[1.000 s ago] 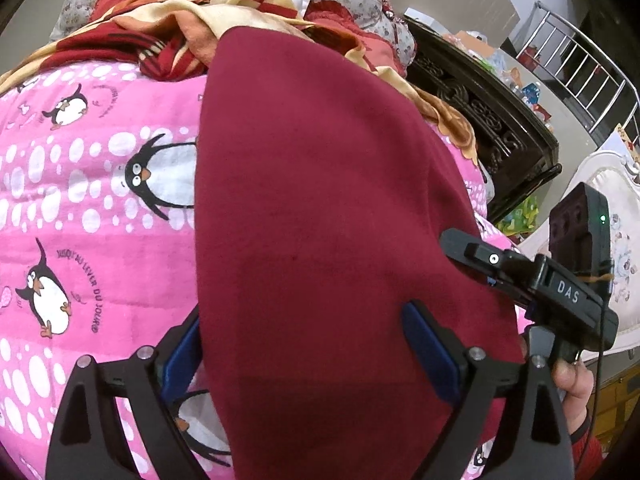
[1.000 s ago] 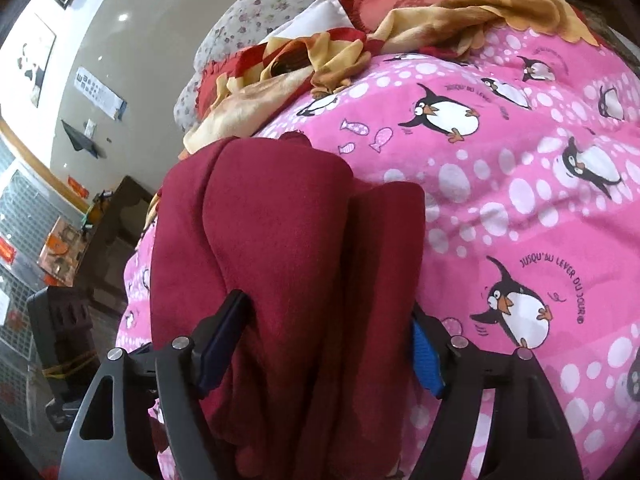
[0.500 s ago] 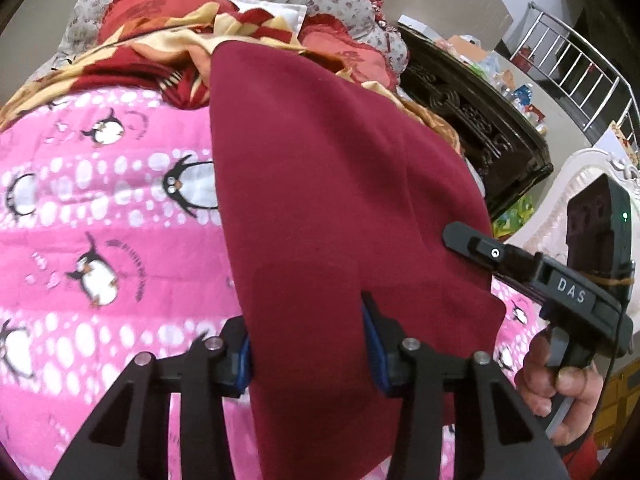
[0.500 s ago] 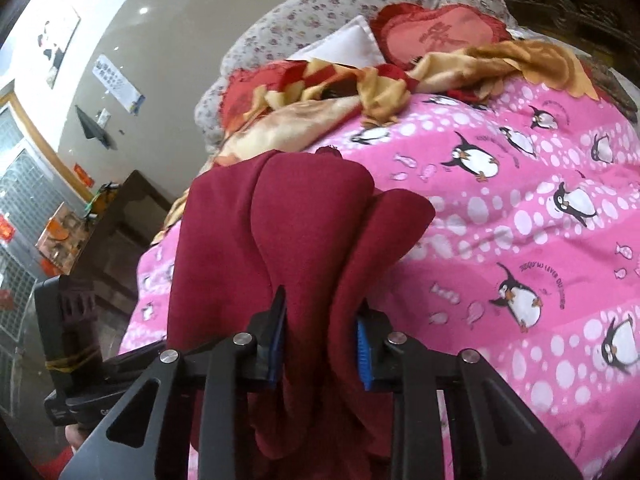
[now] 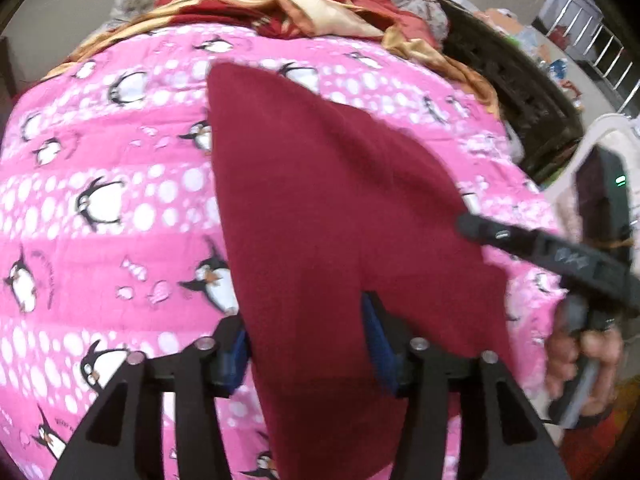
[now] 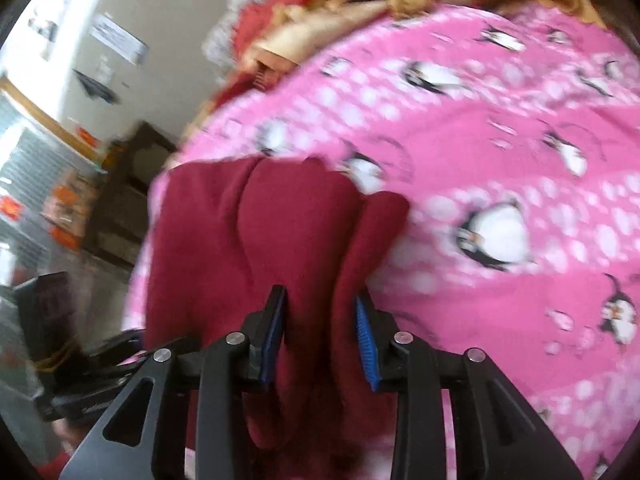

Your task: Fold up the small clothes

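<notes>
Left wrist view: left gripper [image 5: 308,340] and right gripper [image 6: 320,336], jaws easing apart, pinch dark-red fleece garment [image 5: 320,208] on pink penguin-print quilt [image 5: 100,200], bunched bedding at 12 o'clock.

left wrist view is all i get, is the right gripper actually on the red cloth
Observer: Yes. The red cloth sits bunched between the pads of the right gripper, and both pads touch it, though the jaws are opening.
Operator: flat or gathered there
Observer: Gathered. It runs in several thick lengthwise ridges, with one narrower lobe against the right-hand pad.
</notes>
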The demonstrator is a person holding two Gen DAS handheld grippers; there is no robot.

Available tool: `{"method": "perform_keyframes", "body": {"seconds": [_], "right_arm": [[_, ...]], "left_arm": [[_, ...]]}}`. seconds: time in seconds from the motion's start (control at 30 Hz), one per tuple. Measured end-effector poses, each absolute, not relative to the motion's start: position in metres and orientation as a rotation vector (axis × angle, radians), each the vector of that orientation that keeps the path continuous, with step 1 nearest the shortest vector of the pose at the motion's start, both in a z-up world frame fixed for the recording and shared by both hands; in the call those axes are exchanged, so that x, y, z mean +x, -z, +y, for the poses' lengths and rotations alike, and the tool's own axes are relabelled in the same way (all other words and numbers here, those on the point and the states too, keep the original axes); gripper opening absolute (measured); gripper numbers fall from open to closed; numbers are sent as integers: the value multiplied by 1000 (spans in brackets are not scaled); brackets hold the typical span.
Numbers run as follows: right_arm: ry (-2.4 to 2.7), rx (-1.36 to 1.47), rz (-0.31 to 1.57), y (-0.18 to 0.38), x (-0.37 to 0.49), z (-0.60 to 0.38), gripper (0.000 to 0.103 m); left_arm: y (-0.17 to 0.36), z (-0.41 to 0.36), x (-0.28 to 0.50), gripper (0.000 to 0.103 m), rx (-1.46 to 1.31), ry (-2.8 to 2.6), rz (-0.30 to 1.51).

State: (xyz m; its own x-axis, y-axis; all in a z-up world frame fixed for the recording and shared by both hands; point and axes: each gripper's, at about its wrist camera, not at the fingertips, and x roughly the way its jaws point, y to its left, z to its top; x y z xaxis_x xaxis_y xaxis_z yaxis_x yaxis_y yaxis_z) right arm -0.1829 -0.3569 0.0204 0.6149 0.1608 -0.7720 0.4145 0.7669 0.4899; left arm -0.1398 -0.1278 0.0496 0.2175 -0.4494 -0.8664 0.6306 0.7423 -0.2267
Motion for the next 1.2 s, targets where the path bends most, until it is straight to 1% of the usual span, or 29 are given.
{"method": "perform_keyframes", "body": {"seconds": [0.1, 0.13, 0.2, 0.33, 0.43, 0.5, 0.57, 0.63, 0.7, 0.97, 1.07, 1.2], "right_arm": [[169, 733, 869, -36, -198, -363, 42], [180, 716, 855, -46, -203, -362, 42], [170, 656, 837, -65, -211, -351, 42], [42, 592, 830, -77, -212, -311, 42], [19, 487, 848, -73, -204, -283, 40], [45, 385, 870, -69, -201, -272, 34], [125, 326, 944, -55, -202, -274, 33], [129, 375, 1007, -35, -206, -281, 33], [129, 402, 1008, -23, -214, -281, 33], [173, 423, 965, -34, -225, -274, 33], [175, 483, 925, -51, -236, -277, 36], [183, 498, 869, -73, -245, -274, 47]], "left_arm": [[-59, -119, -147, 64, 181, 723, 1078], [-64, -116, -150, 65, 186, 702, 1048], [-68, -109, -155, 70, 193, 681, 1007], [-70, -110, -163, 70, 233, 650, 967], [-66, -111, -167, 70, 265, 634, 957], [-66, -109, -171, 70, 269, 631, 950], [-64, -109, -174, 71, 263, 632, 947], [-61, -106, -176, 73, 247, 624, 946], [-61, -104, -178, 73, 230, 618, 945], [-74, -95, -187, 73, 223, 583, 874], [-84, -87, -190, 74, 215, 566, 837], [-94, -78, -192, 76, 193, 555, 812]]}}
